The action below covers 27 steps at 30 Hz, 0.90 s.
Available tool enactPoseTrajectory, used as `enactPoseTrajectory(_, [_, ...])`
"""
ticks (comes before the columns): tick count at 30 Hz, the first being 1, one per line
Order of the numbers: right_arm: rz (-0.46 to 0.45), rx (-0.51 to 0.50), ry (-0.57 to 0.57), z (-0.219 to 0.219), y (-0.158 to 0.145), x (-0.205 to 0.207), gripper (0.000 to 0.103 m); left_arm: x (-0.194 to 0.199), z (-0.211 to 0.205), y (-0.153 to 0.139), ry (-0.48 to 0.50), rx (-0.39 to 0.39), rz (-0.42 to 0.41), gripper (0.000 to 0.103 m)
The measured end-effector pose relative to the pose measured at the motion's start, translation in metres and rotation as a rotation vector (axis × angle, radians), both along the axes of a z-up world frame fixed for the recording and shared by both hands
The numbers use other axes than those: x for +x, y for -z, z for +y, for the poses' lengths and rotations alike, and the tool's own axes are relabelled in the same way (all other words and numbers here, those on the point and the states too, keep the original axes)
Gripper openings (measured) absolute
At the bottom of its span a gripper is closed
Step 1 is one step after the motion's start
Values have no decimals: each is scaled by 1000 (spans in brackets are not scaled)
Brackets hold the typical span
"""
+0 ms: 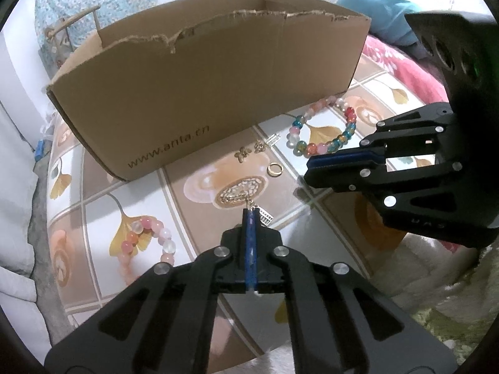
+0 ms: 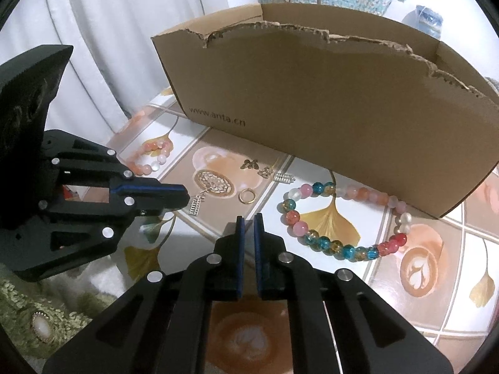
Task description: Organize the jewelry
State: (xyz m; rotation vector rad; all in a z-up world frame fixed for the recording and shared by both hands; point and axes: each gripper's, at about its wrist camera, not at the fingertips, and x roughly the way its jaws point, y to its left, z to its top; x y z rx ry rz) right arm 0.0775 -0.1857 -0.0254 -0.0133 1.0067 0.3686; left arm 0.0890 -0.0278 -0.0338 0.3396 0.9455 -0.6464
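The biggest thing before me is one cardboard box (image 1: pixel 199 84), open on top, with a torn upper edge and "www.anta.cn" printed on its front wall. It stands on a tablecloth (image 1: pixel 103 187) that has a pattern of ginkgo leaves and coffee cups.

I count three bead bracelets on the cloth. One multicolour bracelet (image 2: pixel 335 218) with blue, red, pink and amber beads lies just beside the front of the box, to the right in my right camera. Two pink and white bracelets (image 1: pixel 149 237) lie to the left, one near my left gripper and one more far, near the corner of the box.

Between them are the small gold pieces: one round filigree pendant (image 2: pixel 213 183), one plain ring (image 2: pixel 247 195), two butterfly charms (image 2: pixel 249 164) and two small abacus charms, one (image 2: pixel 284 177) lying near the box.

My left gripper (image 1: pixel 251 210) has its jaws together, clamped on the chain link of the other abacus charm (image 1: pixel 265 217), which hangs at the fingertips beside the pendant. My right gripper (image 2: pixel 249 218) has its blue pads nearly together with a narrow gap, holding nothing, above the cloth near the ring.
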Motion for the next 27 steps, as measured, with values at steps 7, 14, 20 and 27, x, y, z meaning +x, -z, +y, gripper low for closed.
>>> enactPoseTrajectory(7, [-3,22,8,-4,-2,0,8,2,-2,-2,6,-14,-6,17])
enactPoseTrajectory(14, [-32,9,-54,7,1,19,27,5,-13,2,29,4,0,28])
enactPoseTrajectory(20, [-23,11,-105,7,7,27,27,5,-17,8,42,19,0,28])
enactPoseTrajectory(27, [-27,-13,-171,12,9,27,27,6,-18,9,53,11,-6,27])
